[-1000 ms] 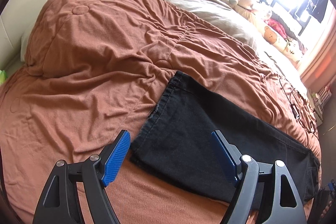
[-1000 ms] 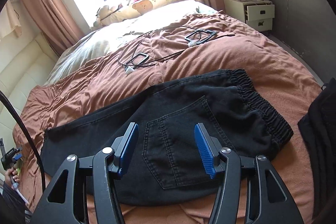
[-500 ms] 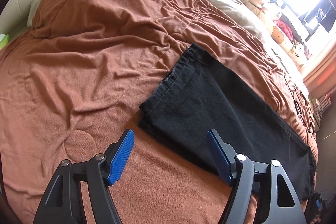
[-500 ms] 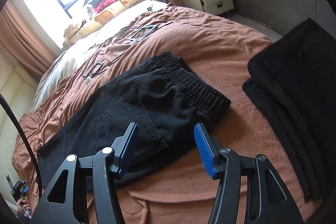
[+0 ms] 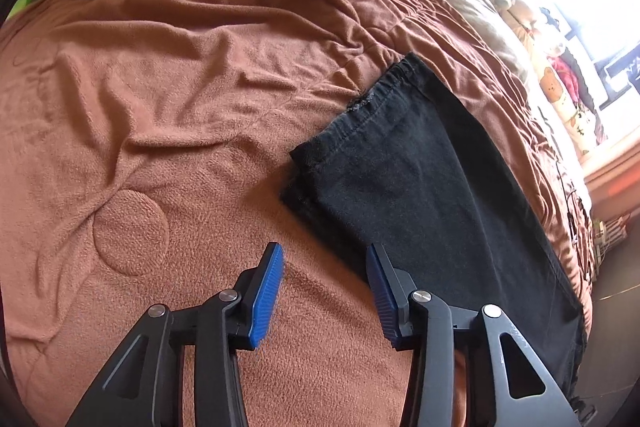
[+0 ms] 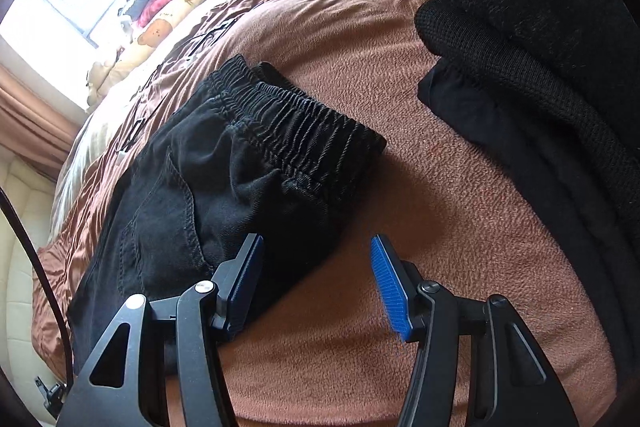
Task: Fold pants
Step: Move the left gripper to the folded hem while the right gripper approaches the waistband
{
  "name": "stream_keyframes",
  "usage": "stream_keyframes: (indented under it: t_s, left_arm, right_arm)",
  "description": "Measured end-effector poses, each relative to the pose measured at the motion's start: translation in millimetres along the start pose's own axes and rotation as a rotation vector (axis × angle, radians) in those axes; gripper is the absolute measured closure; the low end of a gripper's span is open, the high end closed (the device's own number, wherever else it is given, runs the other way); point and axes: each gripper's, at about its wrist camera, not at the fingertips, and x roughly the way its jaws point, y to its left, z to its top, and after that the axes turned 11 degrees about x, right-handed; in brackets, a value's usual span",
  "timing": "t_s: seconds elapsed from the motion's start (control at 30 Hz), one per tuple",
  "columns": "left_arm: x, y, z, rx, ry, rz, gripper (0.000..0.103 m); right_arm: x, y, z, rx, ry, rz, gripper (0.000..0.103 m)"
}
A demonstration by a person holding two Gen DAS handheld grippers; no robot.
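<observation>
Already laid flat and doubled leg on leg, the black pants (image 5: pixel 432 195) stretch across the brown blanket (image 5: pixel 180 115). The left gripper (image 5: pixel 325 275) hovers just short of the hem corner, which lies ahead and slightly right of its tips; its jaws have just been closing and stand partly apart with only blanket between them. The right gripper (image 6: pixel 316 271) stands spread at the waistband (image 6: pixel 304 123) end, its left pad over the cloth's near edge, nothing pinched. The denim looks soft and limp but fairly thick, probably not slippery. I judge the hem corner and the bunched elastic waistband the surest holds.
</observation>
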Motion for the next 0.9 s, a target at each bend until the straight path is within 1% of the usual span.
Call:
stream_keyframes:
  t_s: [0.03, 0.1, 0.17, 0.23, 0.4, 0.5, 0.7, 0.77, 0.8, 0.83, 0.87, 0.9]
  left_arm:
    - [4, 1, 1, -0.007, 0.006, 0.008, 0.062]
    - [14, 5, 2, -0.026, 0.019, 0.022, 0.072]
    - [24, 9, 3, -0.045, 0.03, 0.025, 0.076]
    - [31, 12, 4, -0.059, 0.033, 0.029, 0.076]
    - [36, 17, 9, -0.096, 0.005, 0.012, 0.076]
    - [38, 18, 12, -0.113, -0.005, 0.008, 0.076]
    - [40, 17, 10, -0.134, -0.017, -0.005, 0.075]
    - [38, 15, 7, -0.122, -0.033, 0.016, 0.075]
    - [38, 13, 6, -0.112, -0.037, 0.03, 0.077]
    - [38, 12, 6, -0.103, -0.042, 0.052, 0.082]
    - [38, 12, 7, -0.101, -0.046, 0.067, 0.089]
    - [38, 13, 7, -0.11, -0.053, 0.064, 0.092]
  right_arm:
    - [2, 0, 1, -0.002, 0.001, -0.004, 0.049]
    - [7, 1, 4, 0.0, 0.002, -0.007, 0.049]
    - [11, 1, 8, 0.006, -0.003, -0.004, 0.049]
    - [14, -1, 9, 0.011, -0.006, 0.001, 0.049]
    - [19, -4, 13, 0.02, -0.015, 0.028, 0.049]
    - [20, -11, 16, 0.06, -0.024, 0.072, 0.049]
    - [25, -36, 20, 0.163, -0.028, 0.194, 0.049]
    - [29, -40, 20, 0.18, -0.03, 0.209, 0.049]
    - [31, -40, 20, 0.181, -0.034, 0.216, 0.051]
    - [31, -39, 19, 0.174, -0.041, 0.214, 0.065]
    - [31, -38, 19, 0.157, -0.044, 0.197, 0.071]
    - [30, -37, 19, 0.144, -0.045, 0.175, 0.081]
